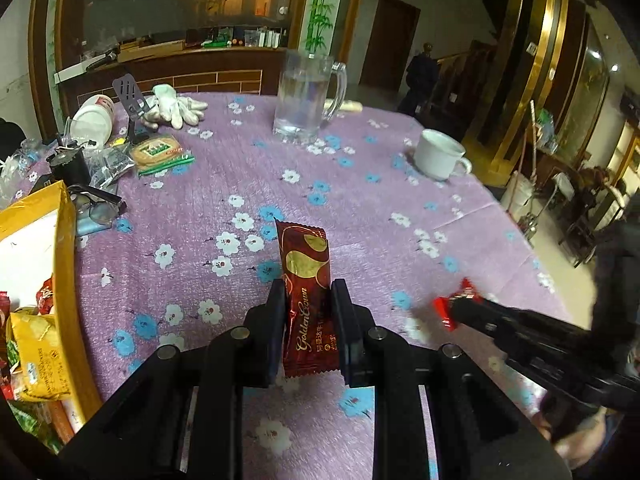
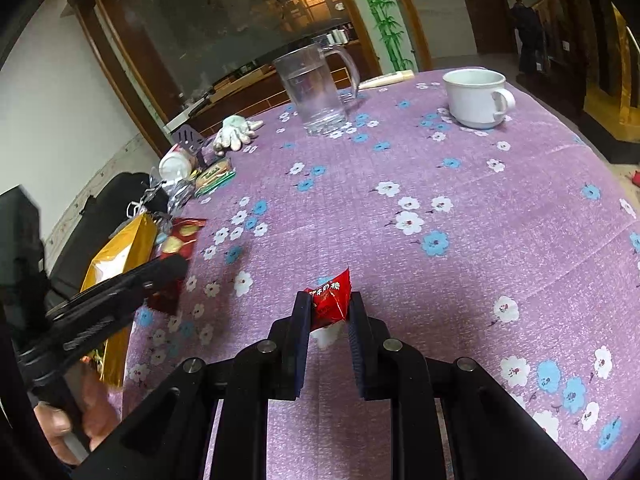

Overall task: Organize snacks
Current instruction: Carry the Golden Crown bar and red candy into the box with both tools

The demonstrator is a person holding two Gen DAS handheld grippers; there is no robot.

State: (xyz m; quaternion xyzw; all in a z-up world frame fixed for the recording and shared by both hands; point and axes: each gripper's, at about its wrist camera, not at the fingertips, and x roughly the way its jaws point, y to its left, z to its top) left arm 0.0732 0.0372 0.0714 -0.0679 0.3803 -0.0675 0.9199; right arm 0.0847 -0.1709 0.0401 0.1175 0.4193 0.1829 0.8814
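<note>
**Two snacks in hand**

Purple floral tablecloth (image 1: 360, 216) lies below. My left gripper (image 1: 309, 320) pinches a brown Golden Crown wafer packet (image 1: 306, 280); my right gripper (image 2: 330, 312) pinches a red candy (image 2: 330, 300). Slippery wrappers might slide free before the gold box (image 1: 64, 248) at near left.

Tabletop (image 1: 400, 216) covered by a matt, finely textured lilac cloth printed with white and blue flowers. Brown chocolate wrapper (image 1: 308, 300): glossy foil-like film with gold lettering. Red candy wrapper (image 2: 331, 298): shiny crinkled film. Left gripper (image 1: 308, 312) and right gripper (image 2: 329, 316): matt black plastic bodies with small bright metal pins; fingers (image 2: 301, 340) faced with dark, ribbed pads. Glass mug (image 1: 306, 94): clear, smooth, reflective. White cup (image 2: 476, 96): smooth glazed ceramic. Gold box (image 1: 66, 280): glossy metallic card. White glove (image 1: 176, 106): soft knitted cloth. Counter (image 1: 192, 68) behind: polished brown wood.
</note>
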